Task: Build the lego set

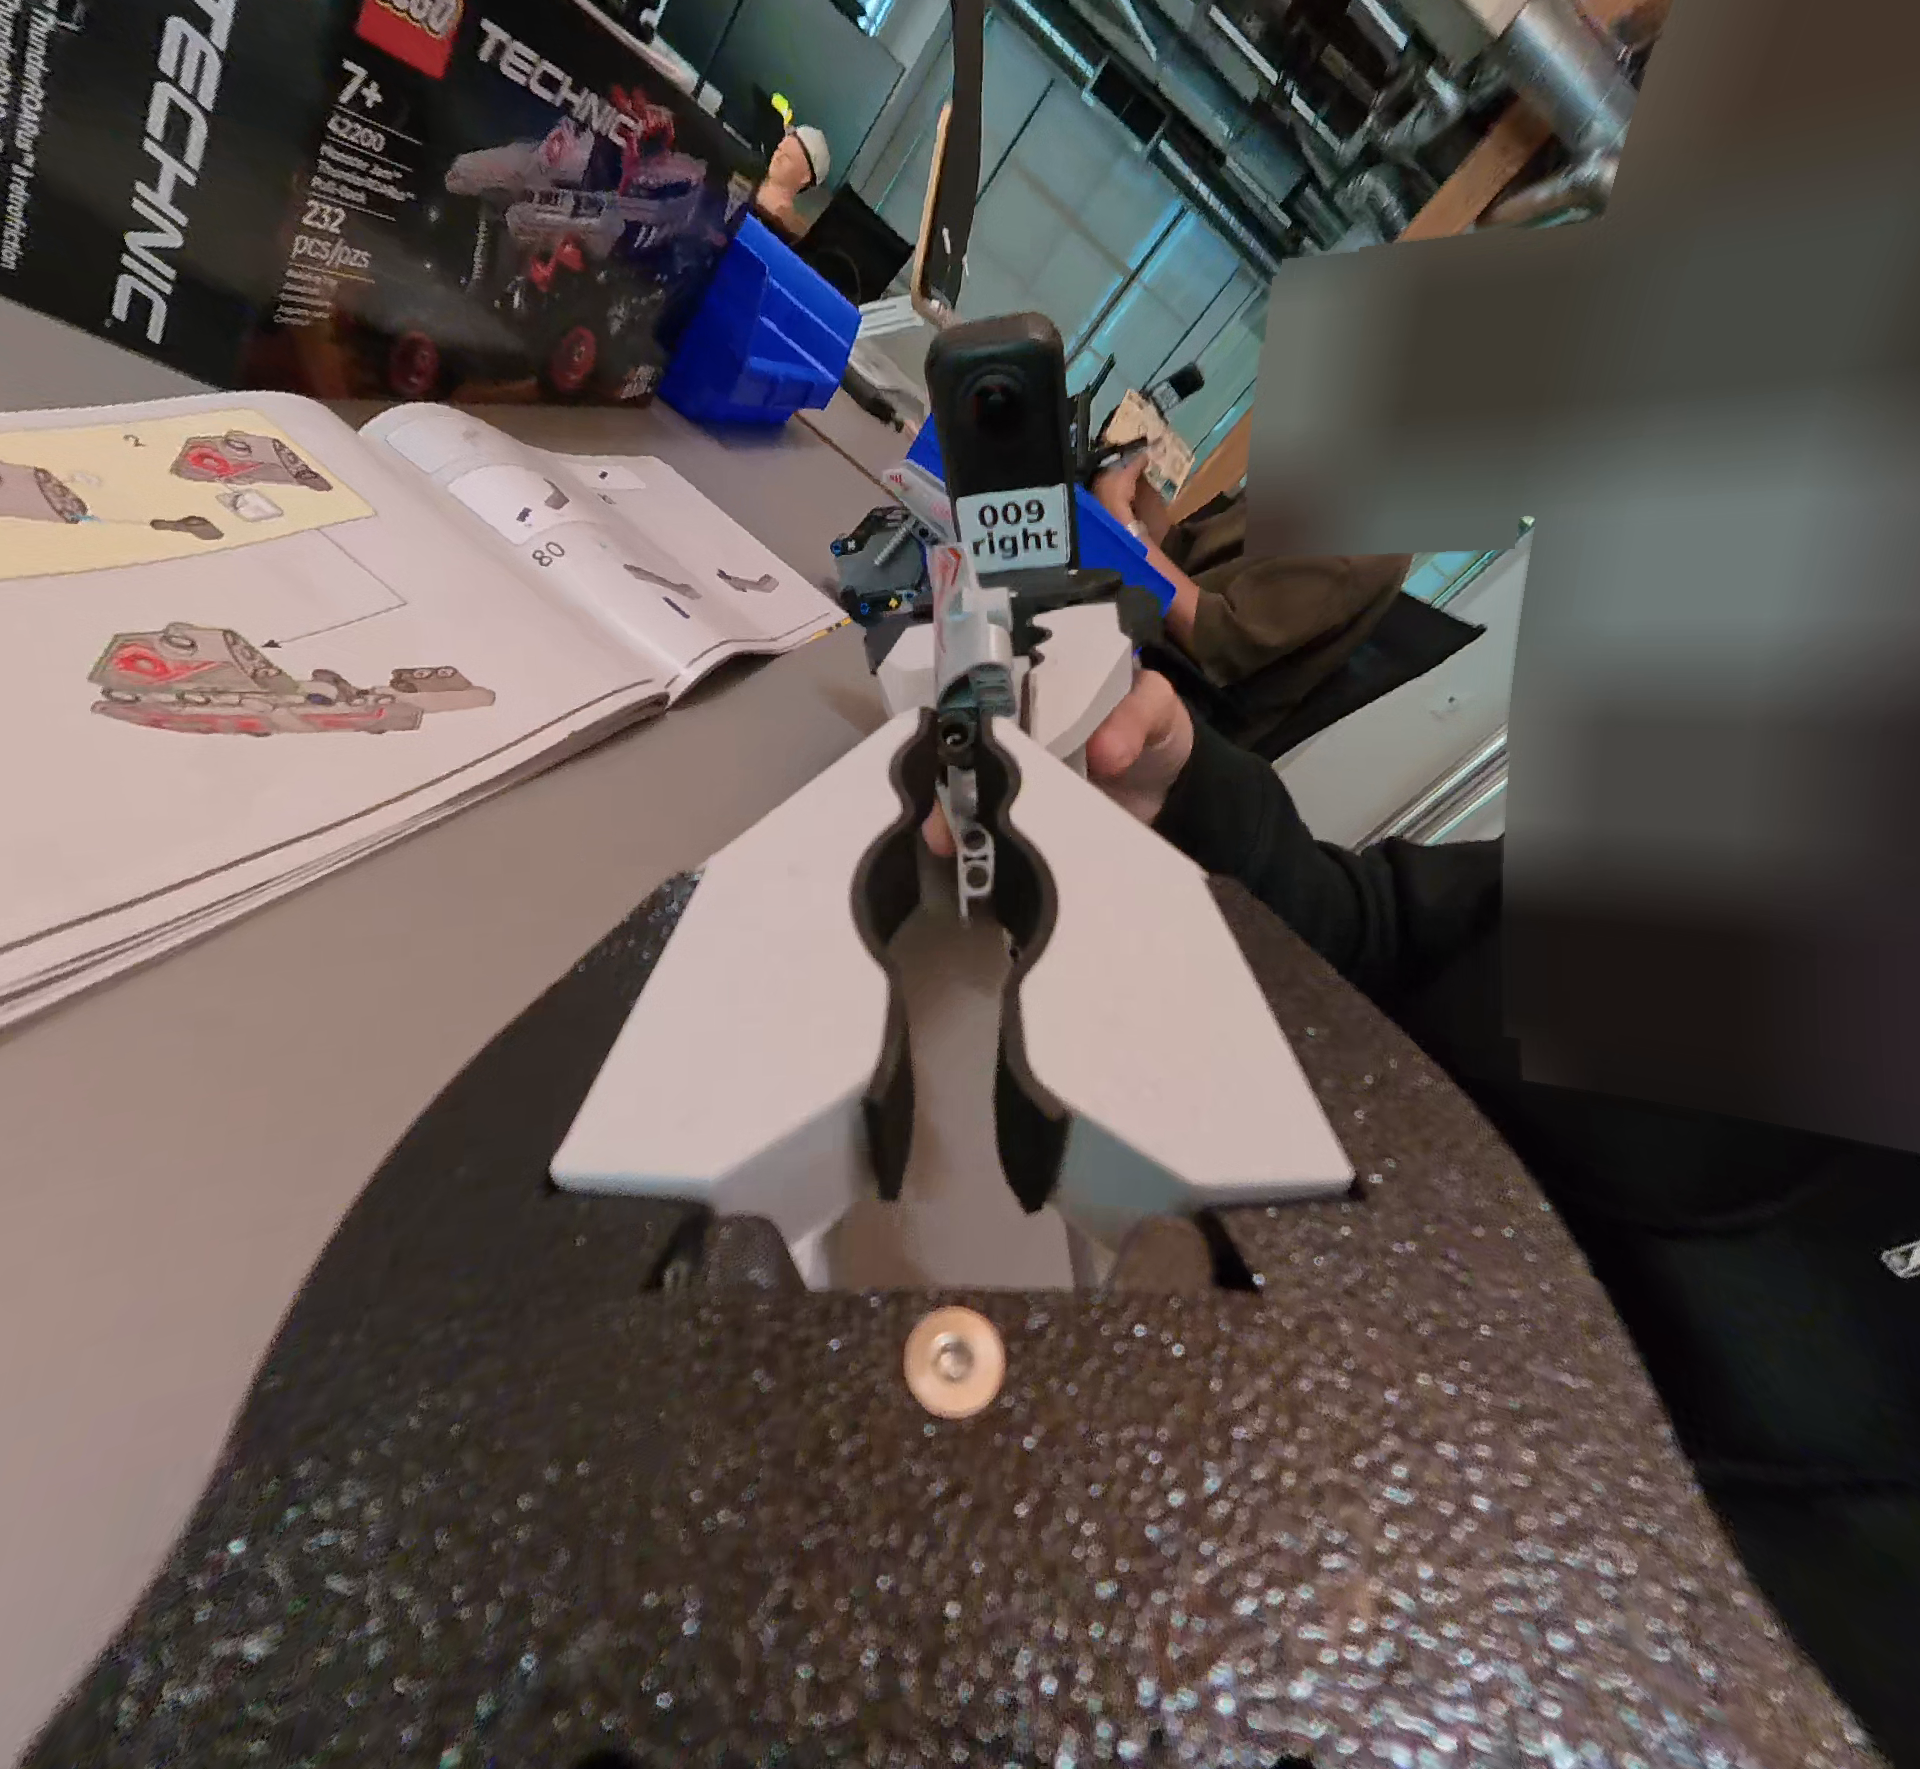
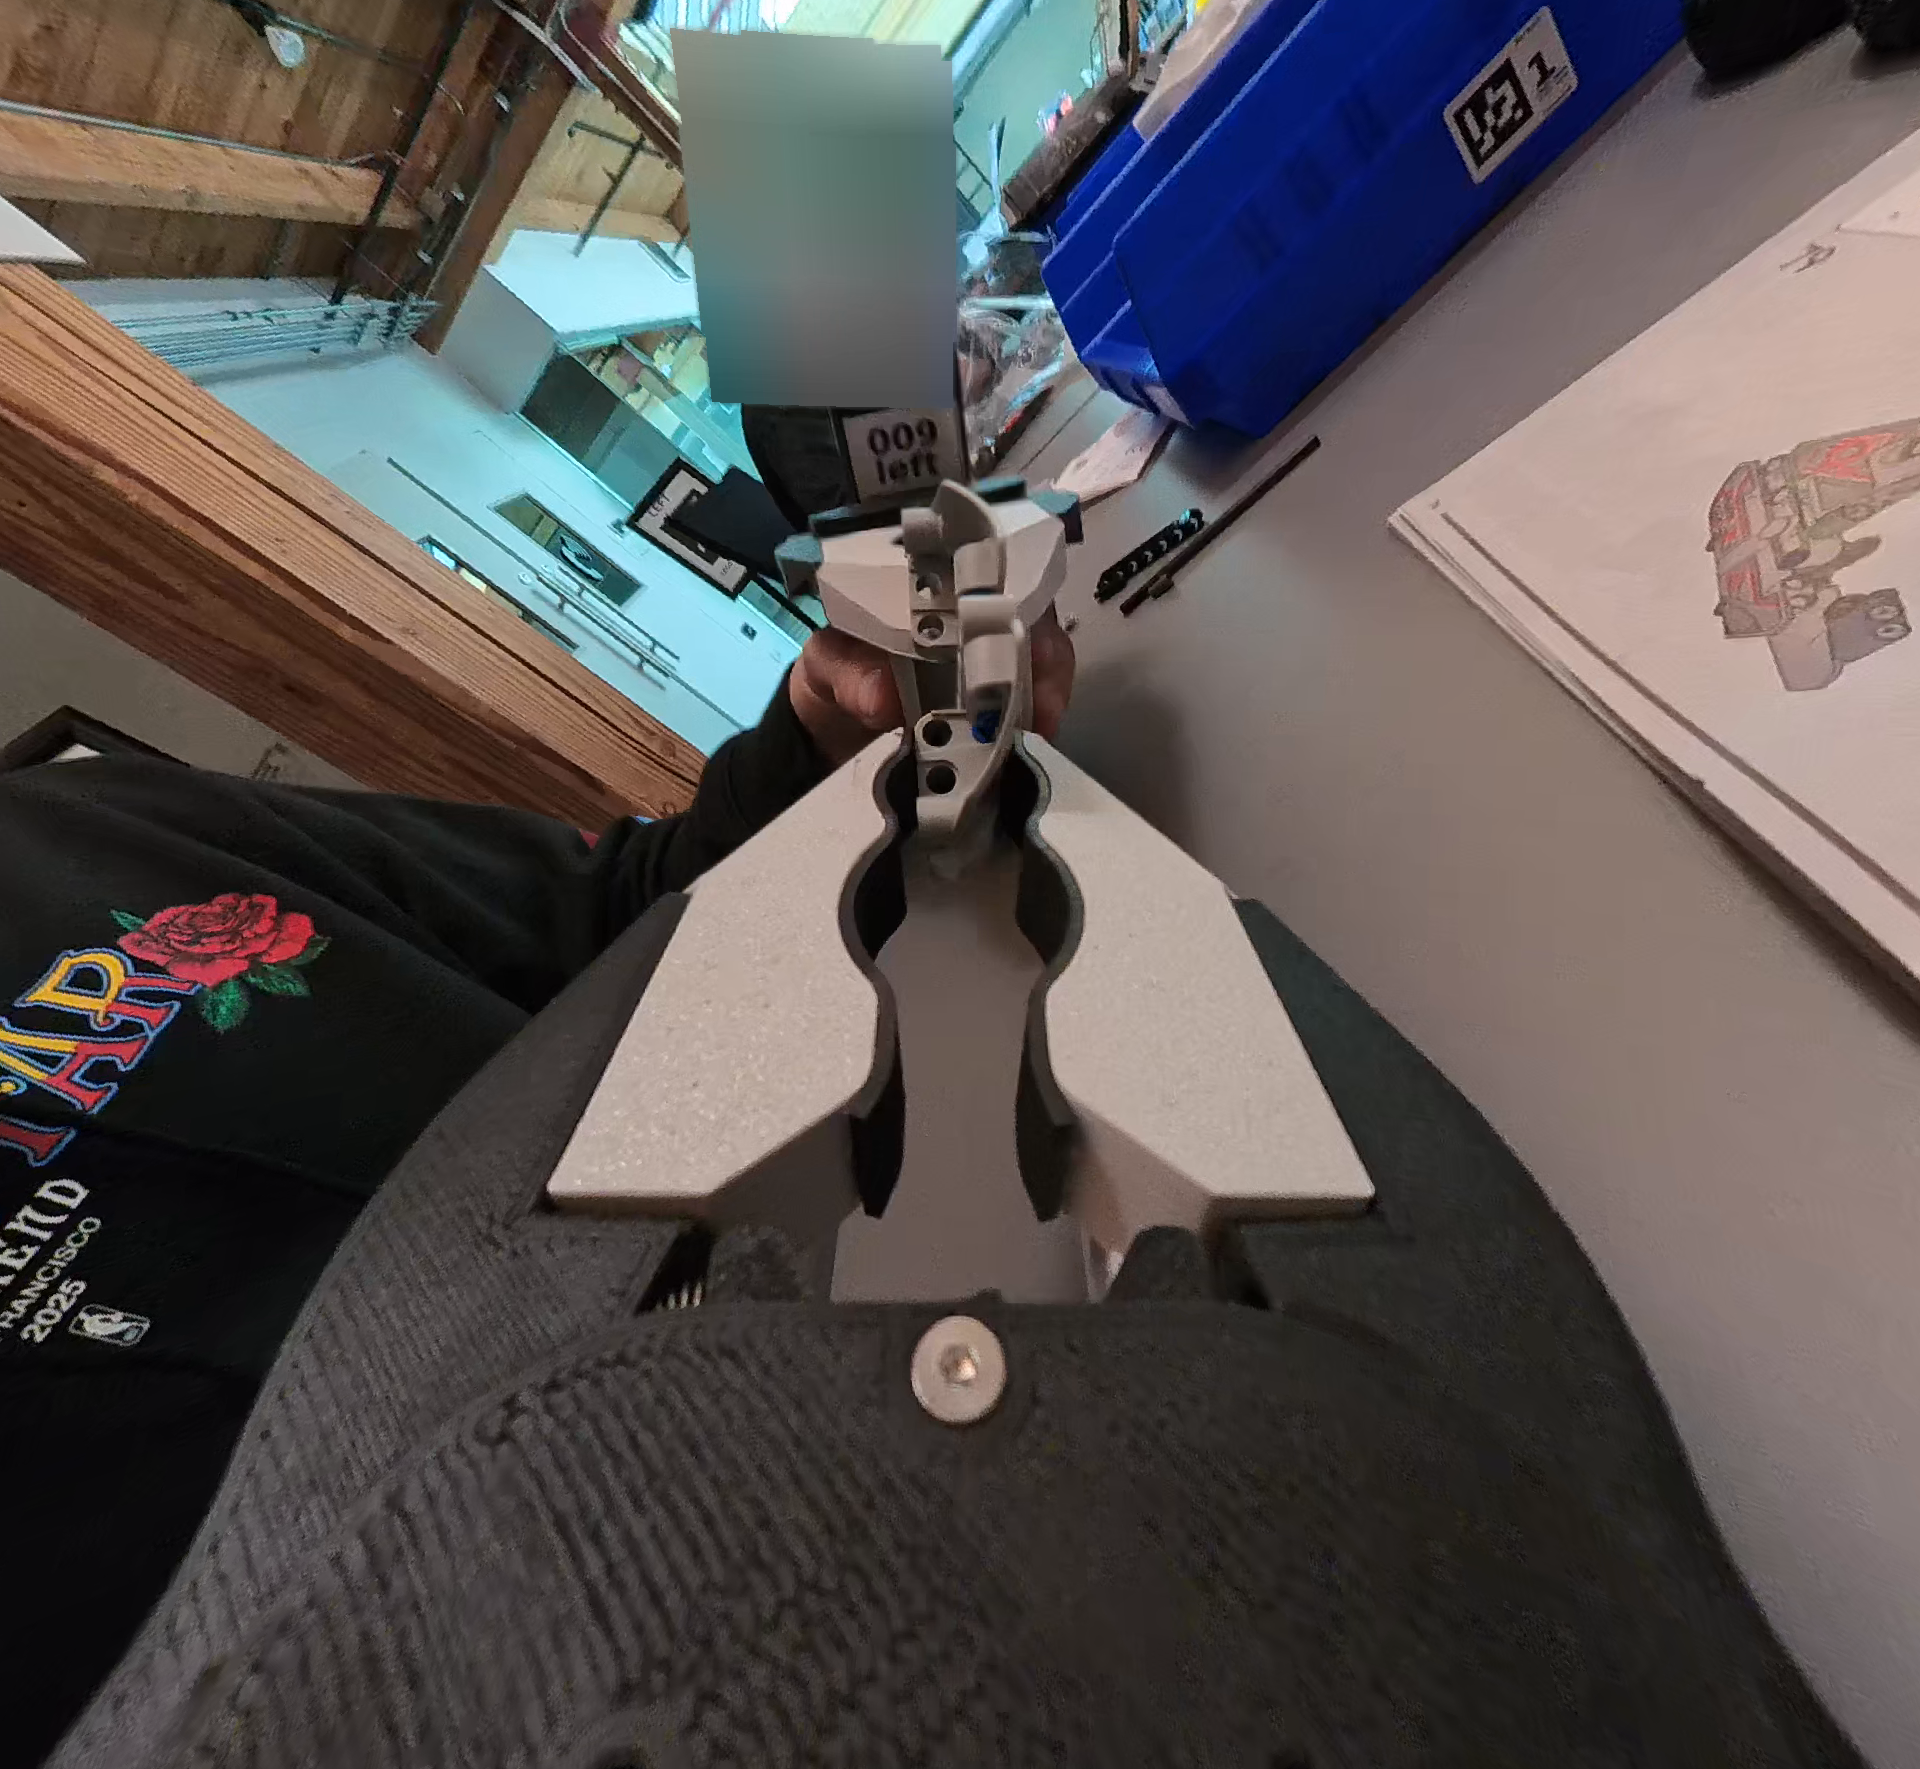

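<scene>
Both claws meet nose to nose above the grey surface point(image 2: 1403, 784), each pinching one end of the same light grey Technic sub-assembly point(image 2: 961, 670).

Left claw point(image 1: 961, 789): tips closed onto a thin grey beam with round holes point(image 1: 975, 862), which runs back between its fingers. Right claw point(image 2: 961, 774): clamped on a curved grey holed piece point(image 2: 940, 763), with a small blue pin point(image 2: 982, 730) showing at the edge. The sub-assembly is held in the air, off the surface, between the two tools.

Around: open instruction booklet point(image 1: 343, 639) lying flat on the surface to the left claw's side; the set's box point(image 1: 436, 192) standing behind it; blue parts bins point(image 2: 1299, 192); a black axle point(image 2: 1236, 514) and a short black toothed piece point(image 2: 1148, 561) loose on the surface; a darker partial build point(image 1: 883, 566) resting beyond the right claw.

Judgement on the step: this looks like mating two halves, pin into hole.
- Keep both claws on one line, so the pin goes in straight rather than cocked.
- Push along the pin's axis only; any twist will likely lever the thin beam out of the left claw's narrow grip.
- Hold firm on the right, where the grip bears on a wider part; let the left do the fine alignment.
- Whether the joint is already seated cannot be told; the contact is hidden by the claw tips.
- Check orientation against the booklet before pressing home.
</scene>
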Demonstrator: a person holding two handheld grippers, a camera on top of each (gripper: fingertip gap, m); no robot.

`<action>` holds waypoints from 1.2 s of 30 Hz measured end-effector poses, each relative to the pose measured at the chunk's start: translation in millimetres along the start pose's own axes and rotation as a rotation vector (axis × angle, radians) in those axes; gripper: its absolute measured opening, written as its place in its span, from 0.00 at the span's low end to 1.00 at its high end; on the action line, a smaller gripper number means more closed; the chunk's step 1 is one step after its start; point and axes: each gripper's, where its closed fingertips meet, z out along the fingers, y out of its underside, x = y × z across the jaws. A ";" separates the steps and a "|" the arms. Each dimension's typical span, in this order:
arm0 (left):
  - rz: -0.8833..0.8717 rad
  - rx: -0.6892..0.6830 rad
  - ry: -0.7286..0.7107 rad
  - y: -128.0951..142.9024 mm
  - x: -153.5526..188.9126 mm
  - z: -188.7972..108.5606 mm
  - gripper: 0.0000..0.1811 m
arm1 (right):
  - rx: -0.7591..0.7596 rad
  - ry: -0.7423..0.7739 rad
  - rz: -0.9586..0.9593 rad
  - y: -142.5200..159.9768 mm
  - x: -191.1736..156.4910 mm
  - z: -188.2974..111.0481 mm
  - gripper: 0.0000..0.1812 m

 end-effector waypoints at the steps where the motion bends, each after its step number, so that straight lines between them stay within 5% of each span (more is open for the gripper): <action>1: -0.013 0.014 0.004 -1.4 -0.4 0.0 0.02 | 0.030 -0.007 0.002 -4.4 -0.5 -0.4 0.07; 8: -0.034 0.009 0.004 0.6 -2.5 0.4 0.02 | 0.098 0.062 -0.065 -15.4 5.1 -2.7 0.08; 22: 0.210 -0.229 -0.053 24.2 -4.2 -7.5 0.02 | -0.081 0.100 -0.089 6.8 7.6 0.3 0.08; 36: 0.240 -0.256 -0.057 28.7 -3.0 -5.0 0.05 | -0.102 0.102 -0.113 10.2 7.4 1.7 0.08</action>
